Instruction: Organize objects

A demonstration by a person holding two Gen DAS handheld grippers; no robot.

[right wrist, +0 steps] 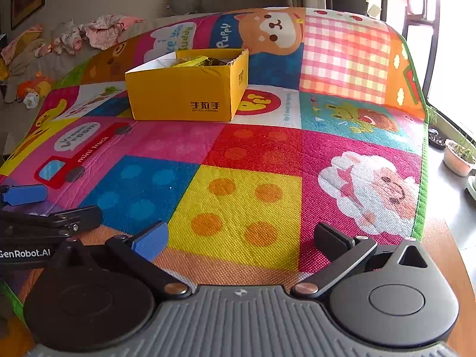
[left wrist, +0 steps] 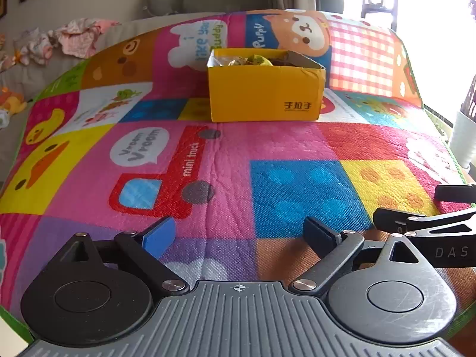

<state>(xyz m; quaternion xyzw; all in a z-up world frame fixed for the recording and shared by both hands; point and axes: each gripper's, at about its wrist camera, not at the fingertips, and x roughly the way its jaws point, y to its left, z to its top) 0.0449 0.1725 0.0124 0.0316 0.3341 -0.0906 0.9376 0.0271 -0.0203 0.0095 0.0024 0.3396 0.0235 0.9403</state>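
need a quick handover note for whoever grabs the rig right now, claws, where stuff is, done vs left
Left claw: open, nothing between the fingers, over the near part of the play mat.
Right claw: open, empty, beside the left one.
Yellow box: open-topped, at the far middle of the mat, with some wrapped items already inside.
Done: no loose objects show on the mat.
Left: none visible in these views; check outside the frame.

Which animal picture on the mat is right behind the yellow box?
The puppy, the orange-and-white face beside the word "Puppy". It sits just past the yellow box on the mat. The duck and sheep lie nearer, off to the sides.
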